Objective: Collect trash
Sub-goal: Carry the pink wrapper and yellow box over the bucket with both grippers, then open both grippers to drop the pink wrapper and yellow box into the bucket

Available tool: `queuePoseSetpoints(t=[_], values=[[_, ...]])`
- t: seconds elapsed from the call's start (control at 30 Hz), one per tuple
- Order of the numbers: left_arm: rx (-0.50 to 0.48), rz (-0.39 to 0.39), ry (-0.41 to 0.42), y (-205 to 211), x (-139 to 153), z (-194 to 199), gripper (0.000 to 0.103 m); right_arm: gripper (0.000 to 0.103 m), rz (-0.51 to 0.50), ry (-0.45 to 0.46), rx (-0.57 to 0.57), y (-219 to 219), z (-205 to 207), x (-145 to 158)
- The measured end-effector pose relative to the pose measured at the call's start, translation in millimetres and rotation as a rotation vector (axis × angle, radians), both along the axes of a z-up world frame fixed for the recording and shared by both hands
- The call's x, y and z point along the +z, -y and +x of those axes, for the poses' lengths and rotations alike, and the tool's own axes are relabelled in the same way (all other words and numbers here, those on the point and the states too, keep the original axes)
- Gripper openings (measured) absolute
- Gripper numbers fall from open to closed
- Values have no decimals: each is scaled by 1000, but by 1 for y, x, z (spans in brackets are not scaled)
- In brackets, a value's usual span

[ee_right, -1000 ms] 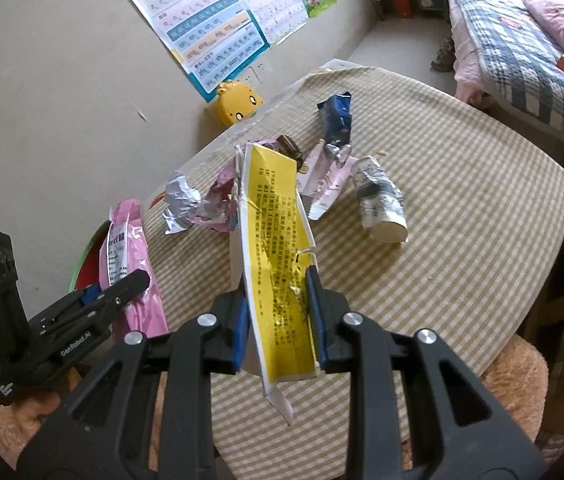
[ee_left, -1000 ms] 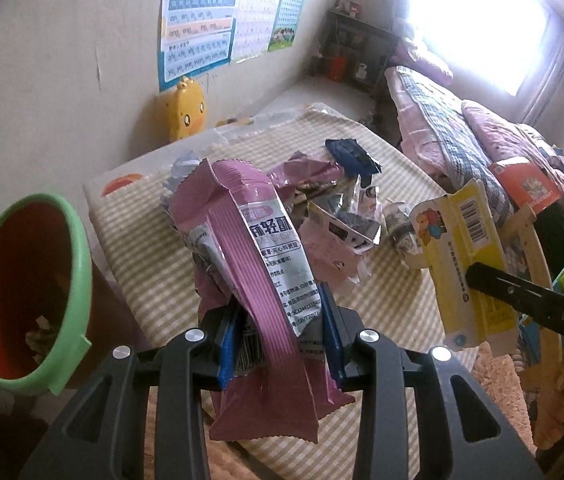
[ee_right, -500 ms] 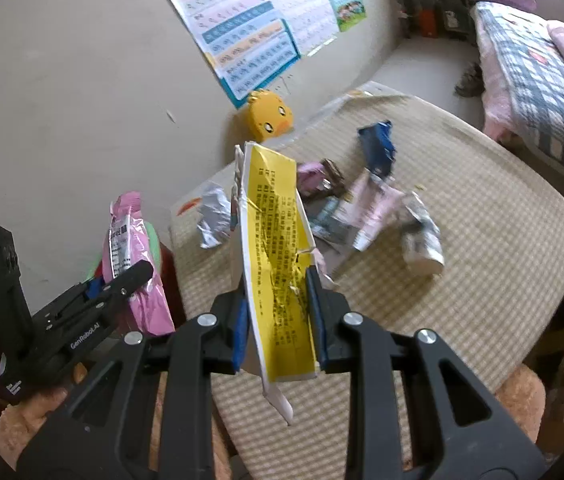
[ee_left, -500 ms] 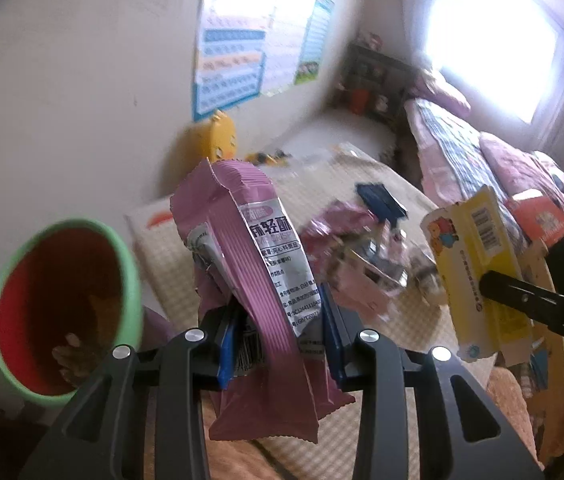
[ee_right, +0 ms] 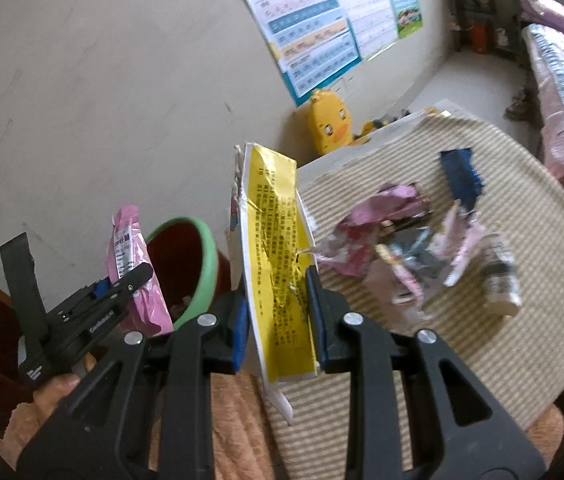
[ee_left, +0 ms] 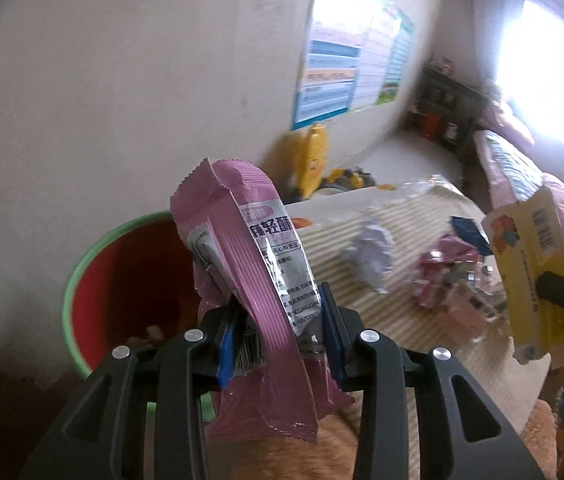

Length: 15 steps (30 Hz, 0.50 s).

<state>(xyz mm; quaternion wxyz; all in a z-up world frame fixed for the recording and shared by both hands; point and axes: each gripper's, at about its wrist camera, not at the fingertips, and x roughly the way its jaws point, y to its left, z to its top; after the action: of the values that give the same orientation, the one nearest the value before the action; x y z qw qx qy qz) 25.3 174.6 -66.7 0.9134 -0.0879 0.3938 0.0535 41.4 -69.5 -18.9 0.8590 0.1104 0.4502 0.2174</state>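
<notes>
Both hands carry their loads off the desk toward the bin at the wall. A second ago the bin sat at the left edge of the left wrist view; now its green rim and red inside lie directly behind the pink wrapper, much nearer the centre.

Left tool: clamped on the pink wrapper, which stands upright between the blue pads, grip unchanged.

Right tool: clamped on the flattened yellow carton, likewise unchanged; it trails the left tool, beside the bin, not over it.

The remaining litter is still on the checked cloth: crumpled white paper, pink and blue wrappers, a small cup.

Judgement: transport phase, near its end for the left. The wrapper looks close to the mouth, but I cannot tell whether it is over it.
</notes>
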Motion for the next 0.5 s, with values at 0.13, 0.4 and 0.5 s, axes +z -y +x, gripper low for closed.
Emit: queuePoseSetpoints(t=[0.13, 0.4, 0.5], values=[[73, 3, -13, -31, -6, -4, 34, 26, 4, -30, 57, -27, 8, -9], [175, 23, -61, -73, -23, -12, 34, 26, 11, -49, 180, -93, 29, -19], [195, 18, -75, -81, -29, -15, 34, 26, 11, -68, 214, -115, 36, -27]])
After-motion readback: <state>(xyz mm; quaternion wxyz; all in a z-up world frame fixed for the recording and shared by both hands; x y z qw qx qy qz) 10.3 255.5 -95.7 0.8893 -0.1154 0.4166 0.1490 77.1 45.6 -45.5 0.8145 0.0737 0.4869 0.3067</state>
